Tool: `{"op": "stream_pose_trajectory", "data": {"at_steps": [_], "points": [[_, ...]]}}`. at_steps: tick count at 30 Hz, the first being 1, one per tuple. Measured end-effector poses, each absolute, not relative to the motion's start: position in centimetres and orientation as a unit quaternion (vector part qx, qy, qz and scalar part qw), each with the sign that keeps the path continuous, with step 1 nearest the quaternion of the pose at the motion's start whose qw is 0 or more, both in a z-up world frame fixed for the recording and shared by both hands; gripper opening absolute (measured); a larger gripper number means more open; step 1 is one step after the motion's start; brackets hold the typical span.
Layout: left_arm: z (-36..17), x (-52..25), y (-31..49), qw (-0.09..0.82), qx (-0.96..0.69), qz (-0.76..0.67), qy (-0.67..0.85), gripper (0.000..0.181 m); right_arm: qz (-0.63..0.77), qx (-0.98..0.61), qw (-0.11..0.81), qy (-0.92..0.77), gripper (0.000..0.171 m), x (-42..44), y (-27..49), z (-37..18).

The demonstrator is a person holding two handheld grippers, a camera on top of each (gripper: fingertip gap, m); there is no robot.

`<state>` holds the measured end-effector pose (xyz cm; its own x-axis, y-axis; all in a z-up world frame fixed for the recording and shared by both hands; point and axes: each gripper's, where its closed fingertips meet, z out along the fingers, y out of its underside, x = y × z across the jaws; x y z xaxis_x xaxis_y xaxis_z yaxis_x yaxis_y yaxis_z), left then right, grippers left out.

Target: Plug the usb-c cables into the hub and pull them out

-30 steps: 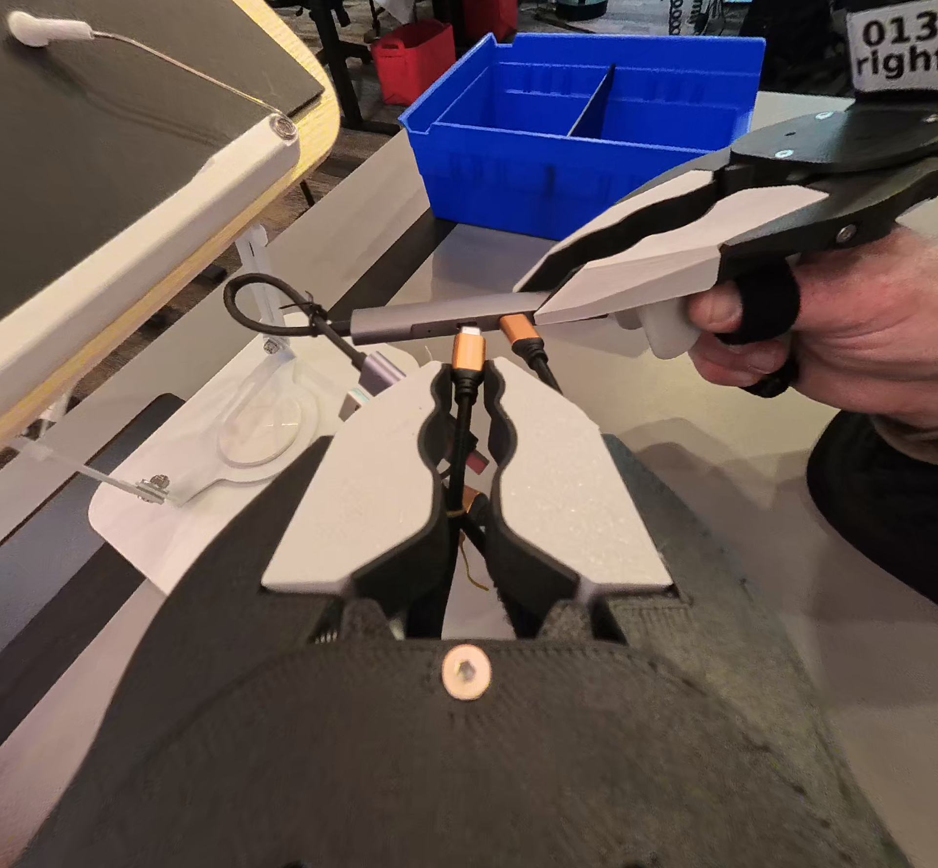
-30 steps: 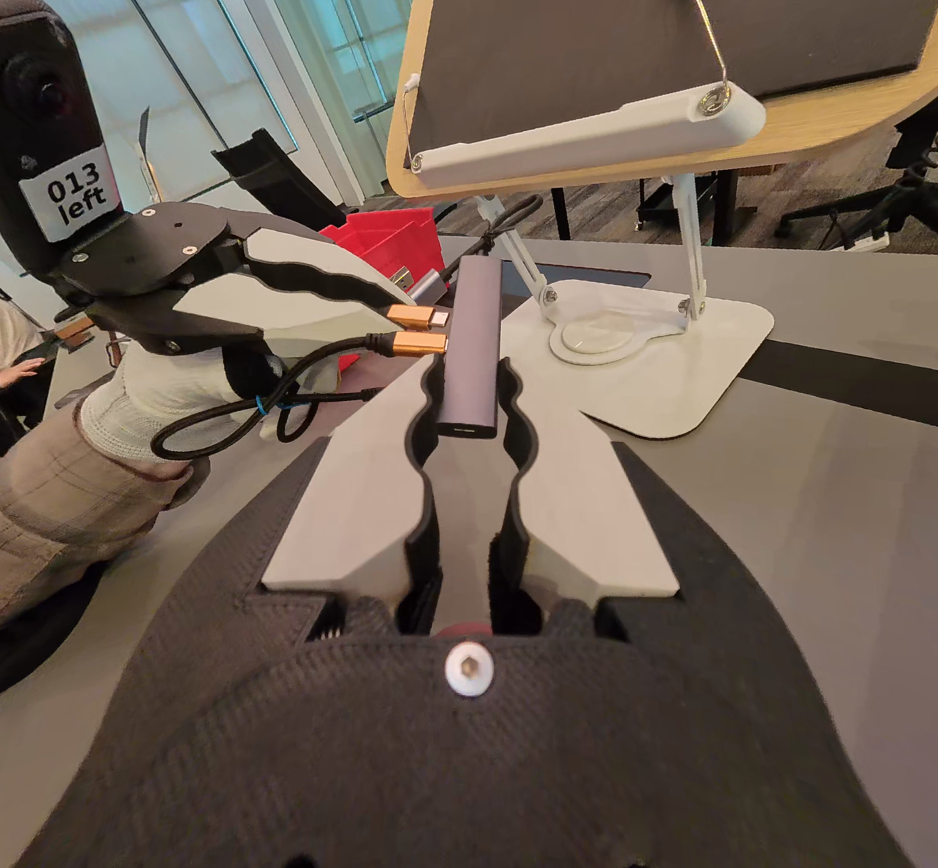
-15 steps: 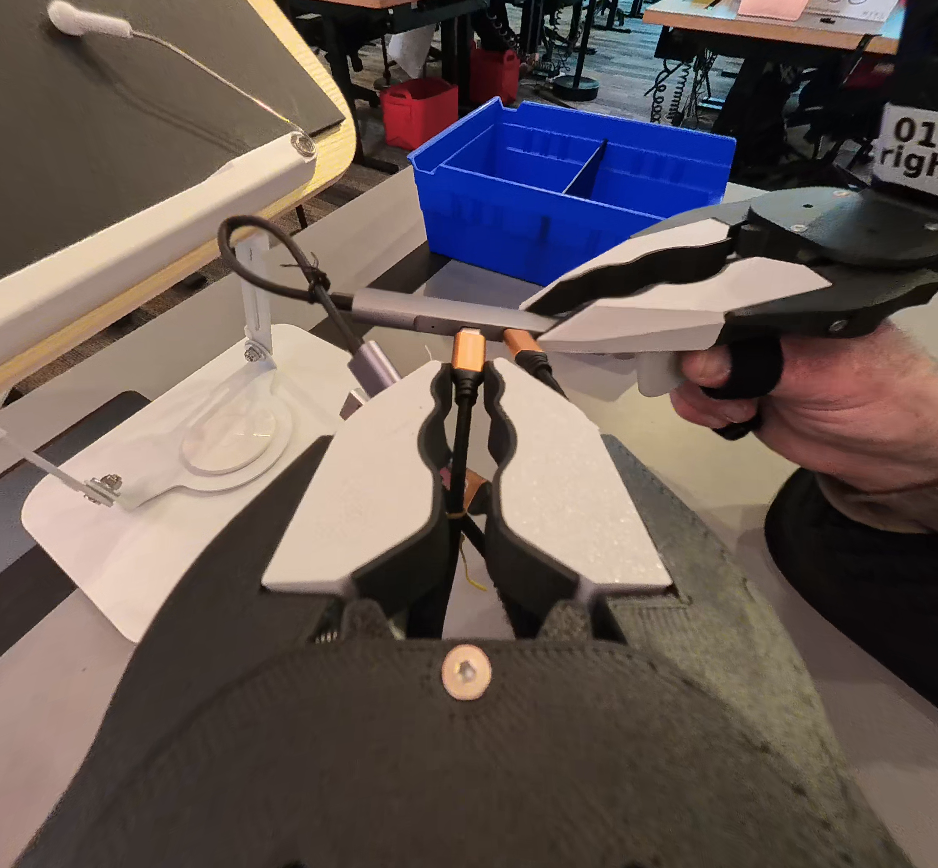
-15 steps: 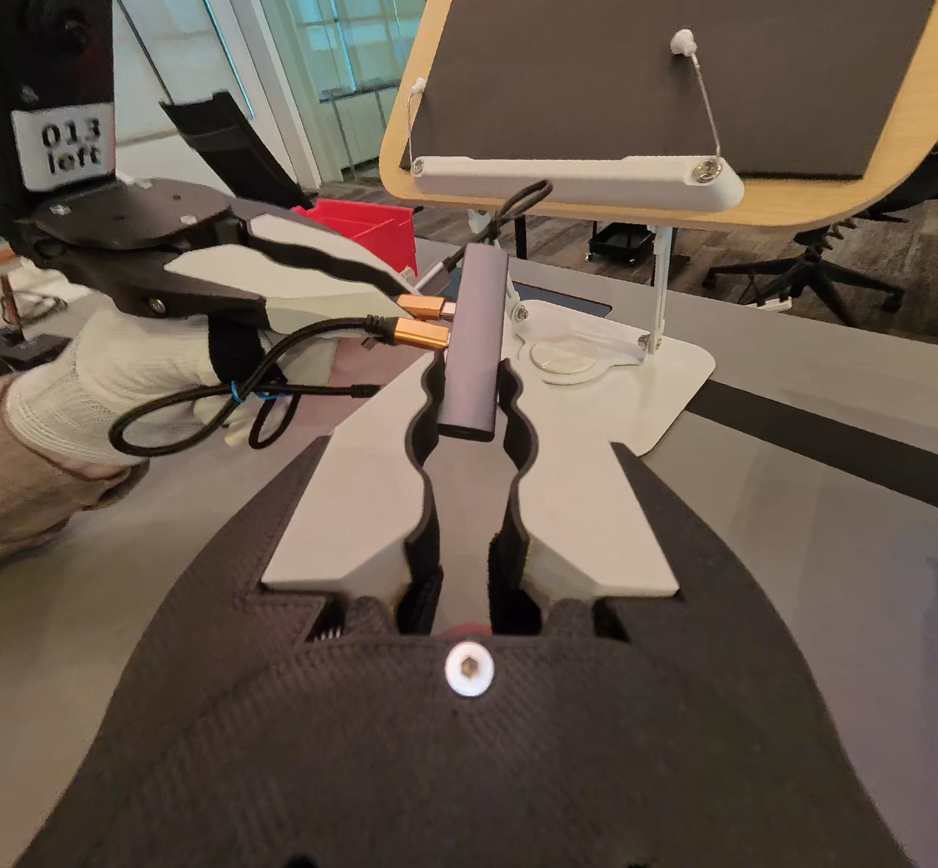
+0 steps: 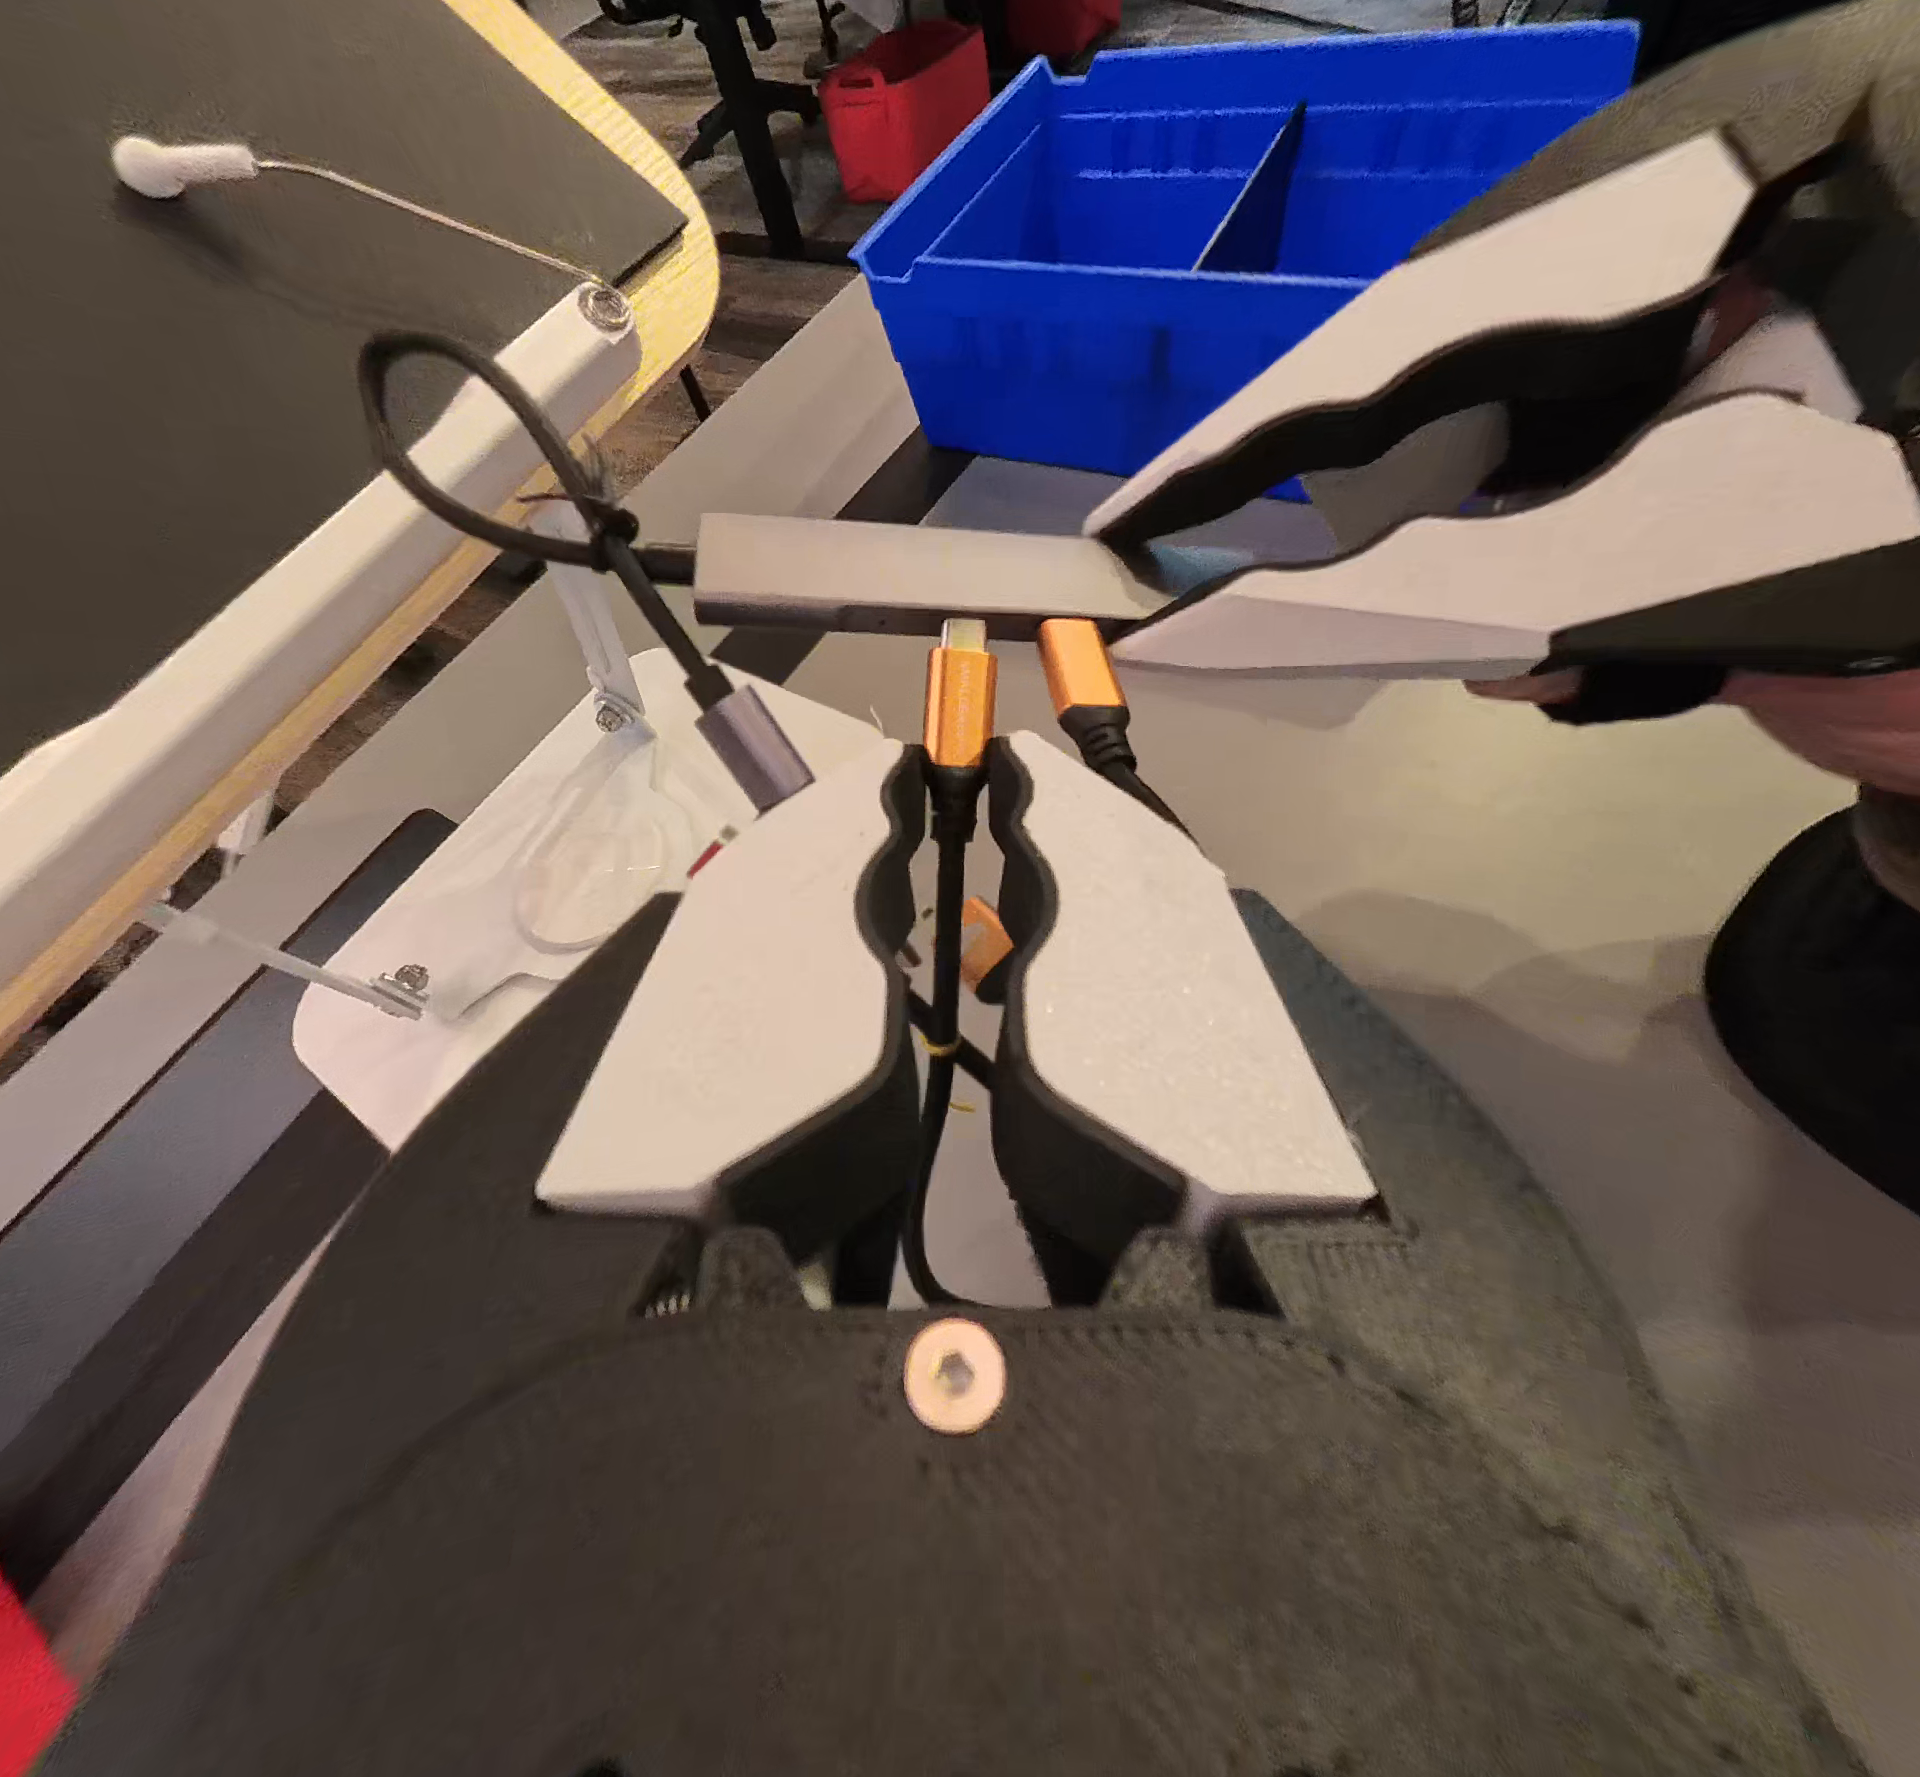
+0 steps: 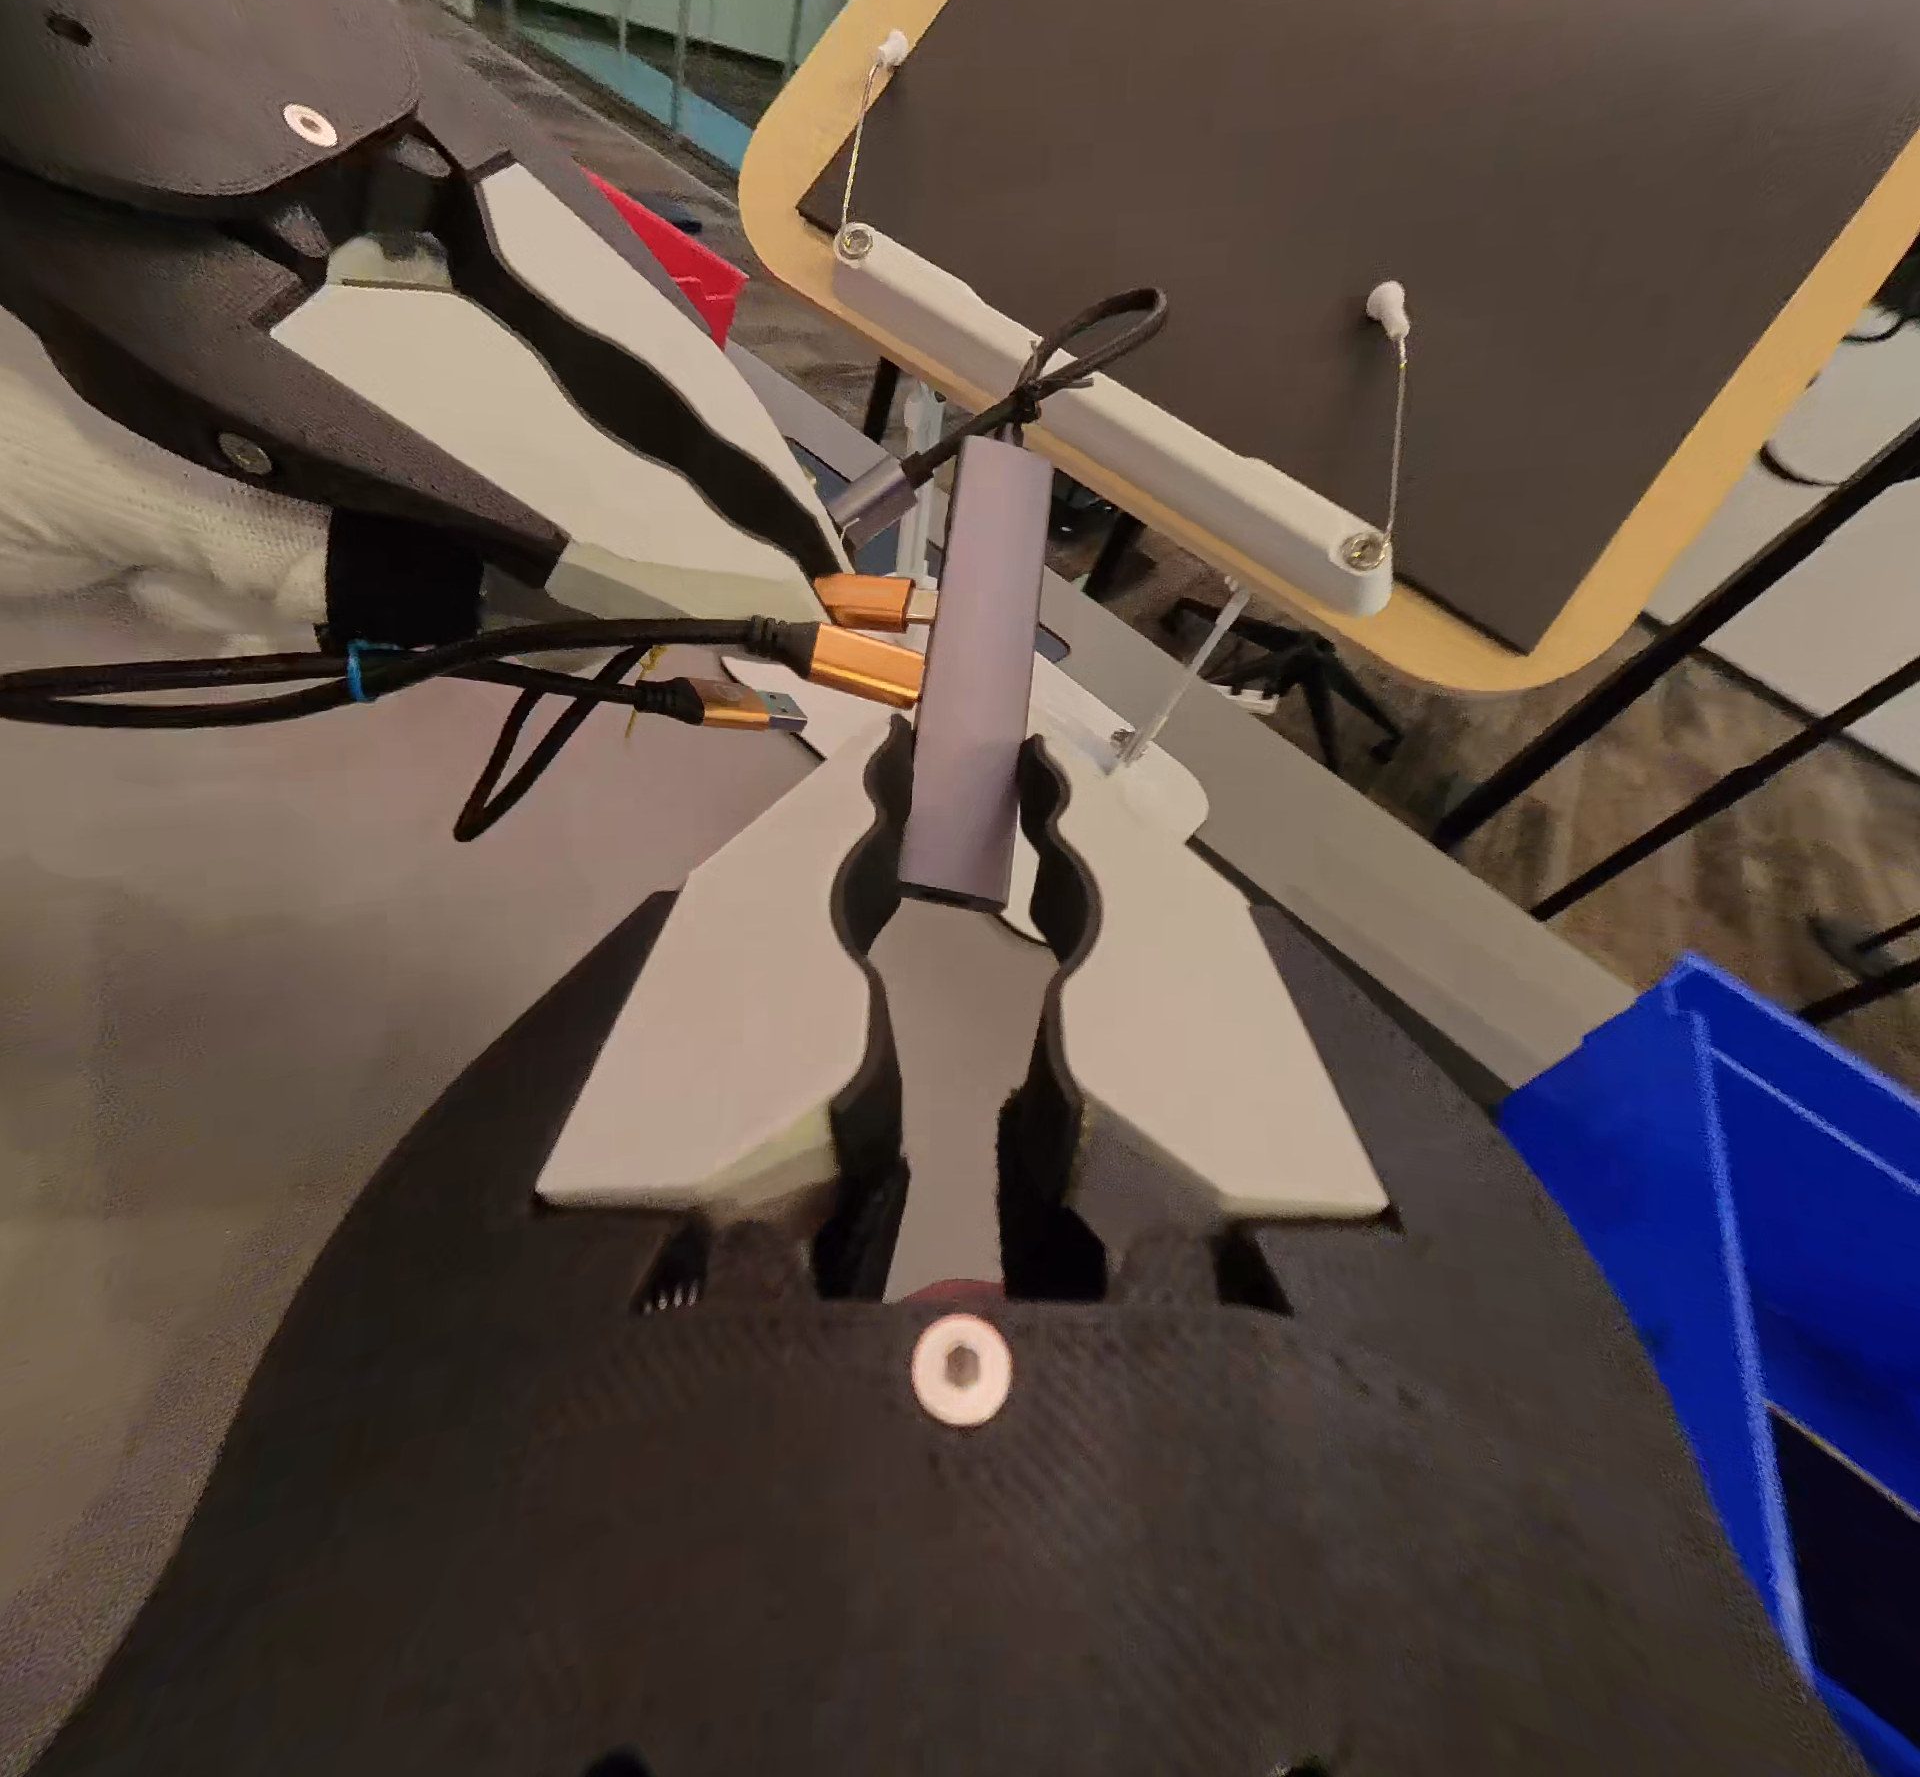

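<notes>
Left wrist view showed the left gripper (image 5: 958, 751) pinching an orange plug (image 5: 958, 693) at its tips, the black cable (image 5: 943, 906) running back between the fingers. The plug's metal tip met the long side of the grey hub (image 5: 894, 574), partly bared, so how deep it sat could not be told. A second orange plug (image 5: 1081, 678) sat in the hub just beside it, toward the right gripper (image 5: 1132, 584), which was clamped on the hub's far end and held it in the air above the table (image 5: 1403, 854). The hub's own short cord (image 5: 468, 439) looped off its free end to a grey connector (image 5: 753, 751) hanging over the white base (image 5: 488, 906) of a tilted stand. A blue bin (image 5: 1143, 273) stood at the table's far edge. In the right wrist view the right gripper (image 6: 961, 771) squeezed the hub (image 6: 971, 678) between both fingers, the hub pointing away from the camera; both plugs (image 6: 868, 600) entered from its left side, and a third, loose orange connector (image 6: 743, 704) dangled below them. The left gripper (image 6: 821, 584) closed on the farther plug.
</notes>
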<state>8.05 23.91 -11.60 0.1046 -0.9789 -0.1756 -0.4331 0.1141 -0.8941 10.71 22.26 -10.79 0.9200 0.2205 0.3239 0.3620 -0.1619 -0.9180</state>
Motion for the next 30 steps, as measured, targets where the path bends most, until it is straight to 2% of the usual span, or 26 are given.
{"op": "stream_pose_trajectory", "data": {"at_steps": [26,30], "points": [[-14.0,7.8,24.3,0.441,-0.594,-0.156,0.655,0.012,-0.251,-0.76,0.54,-0.261,0.018,10.9,22.4,-11.6],[-14.5,7.9,24.5,0.428,-0.611,-0.169,0.644,0.012,-0.226,-0.772,0.539,-0.251,0.018,11.1,22.6,-12.3]]}}
